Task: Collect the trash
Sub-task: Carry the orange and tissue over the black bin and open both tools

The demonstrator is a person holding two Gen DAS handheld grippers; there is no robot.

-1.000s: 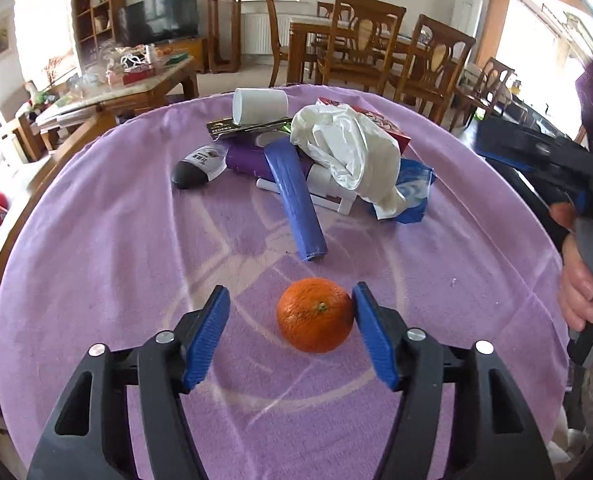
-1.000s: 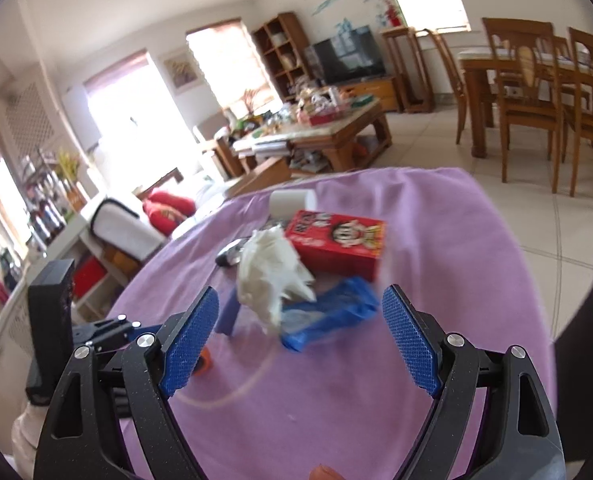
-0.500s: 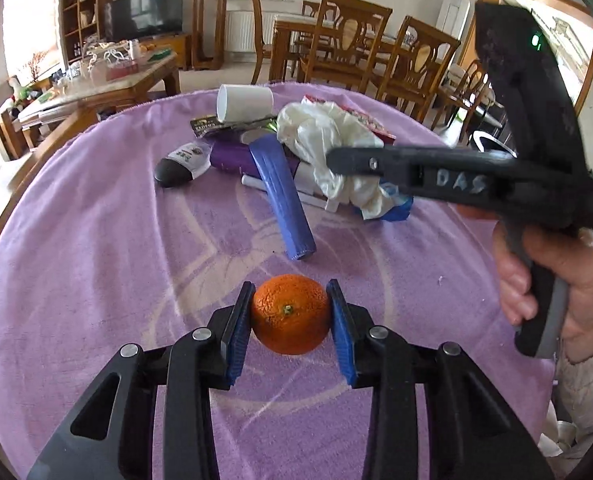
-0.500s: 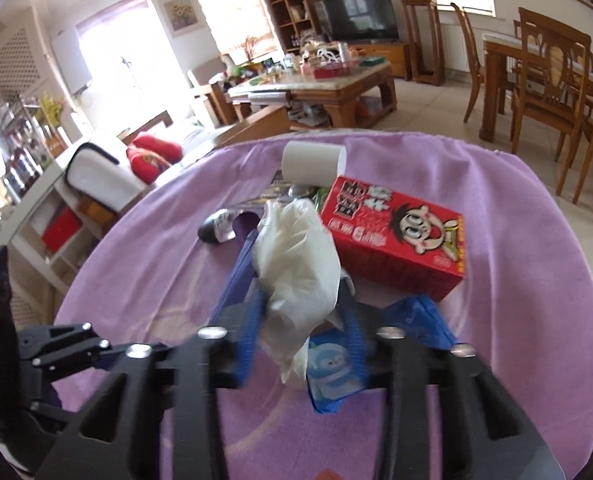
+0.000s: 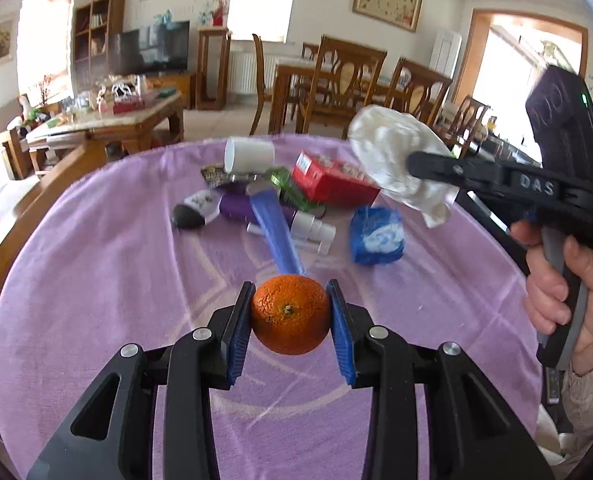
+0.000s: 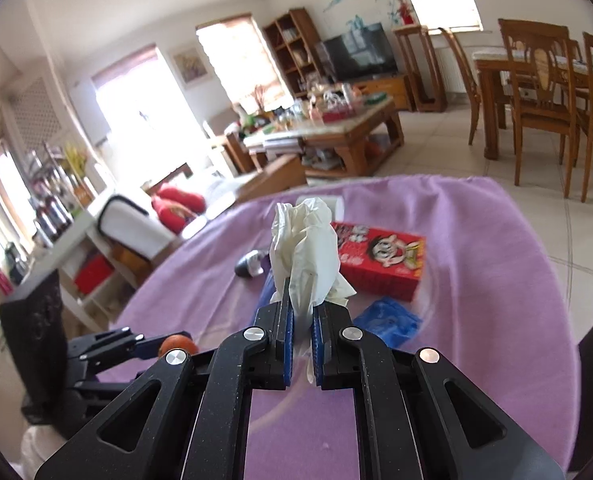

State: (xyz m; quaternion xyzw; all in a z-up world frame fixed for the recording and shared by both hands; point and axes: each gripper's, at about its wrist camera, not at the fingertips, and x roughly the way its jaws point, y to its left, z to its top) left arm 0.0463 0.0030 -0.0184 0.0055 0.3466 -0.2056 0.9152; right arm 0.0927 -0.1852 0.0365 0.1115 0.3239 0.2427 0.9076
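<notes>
Pinching a round orange tangerine between its two blue-padded fingers, the left gripper holds the fruit by its sides, with the stem dimple facing the camera and the fruit raised a little off the purple tablecloth. The right gripper has its jaws drawn narrow onto the lower end of a crumpled white plastic glove, which stands up above the blue pads and hangs clear of the cloth; in the left wrist view the same glove shows bunched at the tip of the right gripper, whose black handle is held by the person's right hand. Beyond the tangerine, a long blue plastic tube lies pointing toward the left gripper, with a small white plastic fitting just beside it and a crumpled blue and white wrapper to the right. Farther back sit a red printed carton with a cartoon face, a purple tube with a black cap, a green foil packet and a white paper cup lying on its side. Past the edge of the cloth, a wooden coffee table crowded with small things and wooden dining chairs stand on the tiled floor.
</notes>
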